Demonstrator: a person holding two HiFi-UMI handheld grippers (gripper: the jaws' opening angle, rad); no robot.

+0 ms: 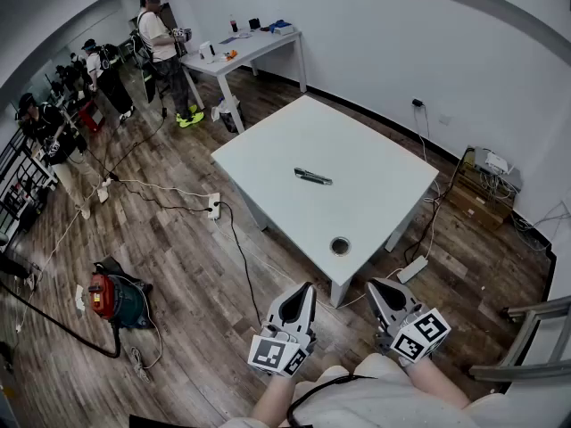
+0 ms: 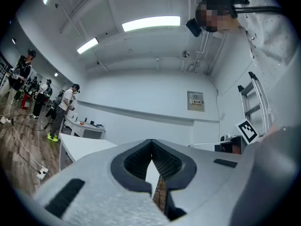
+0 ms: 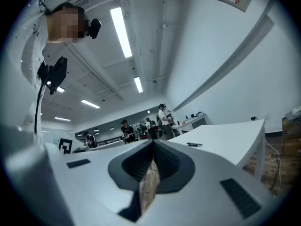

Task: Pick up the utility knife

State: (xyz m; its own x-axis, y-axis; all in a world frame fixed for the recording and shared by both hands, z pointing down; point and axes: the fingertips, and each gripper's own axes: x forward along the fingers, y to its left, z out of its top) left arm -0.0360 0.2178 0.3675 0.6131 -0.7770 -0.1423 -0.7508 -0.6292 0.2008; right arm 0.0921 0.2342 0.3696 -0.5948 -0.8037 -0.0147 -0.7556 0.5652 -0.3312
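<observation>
Near: left gripper (image 1: 304, 291) and right gripper (image 1: 378, 287) sit low by the body, jaws pressed together, nothing in either. Beyond: desk (image 1: 375, 132), grommet hole (image 1: 340, 245) at its near corner. Utility knife (image 1: 313, 176) lies flat mid-desk, well apart. Best open one gripper before reaching, then span the handle's narrow width at mid-length.
</observation>
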